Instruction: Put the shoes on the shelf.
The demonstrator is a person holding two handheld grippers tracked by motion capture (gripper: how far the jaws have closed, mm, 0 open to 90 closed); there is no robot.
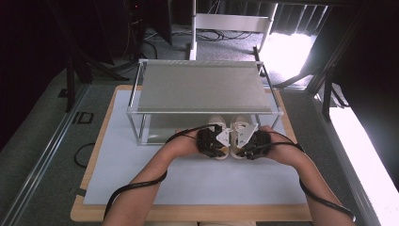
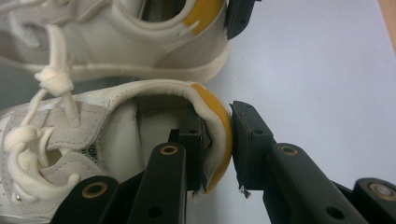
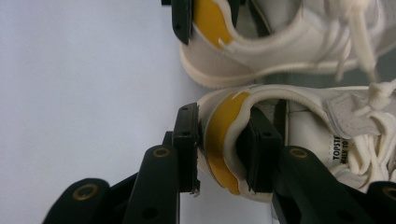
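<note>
White sheeting (image 1: pixel 141 179) is covering a light wooden table (image 1: pixel 89 212), with dark floor and cables lying beyond it. Nearest the camera, a person's bare forearms are reaching forward, each hand carrying a black two-jaw tool with a cable trailing back.

The left gripper (image 2: pixel 217 144) is straddling the heel collar of a cream low-top sneaker with a yellow heel tab (image 2: pixel 140 135) — one jaw is sitting inside the shoe, the other just outside the yellow tab with a thin gap showing, so it is looking nearly closed rather than firmly pinching. The right gripper (image 3: pixel 222 149) is pinching the yellow-tabbed heel of the matching cream sneaker (image 3: pixel 303 121), one jaw inside the collar and one pressed on the tab. Gripping at the stiff heel probably gives a firm handle that keeps each shoe level.

Both shoes are lying side by side on the sheeting, toes pointing away — partly under the lower level of a clear-walled rack with a grey metal top shelf (image 1: pixel 202 87), which suggests shoes being slid into or out of it.
</note>
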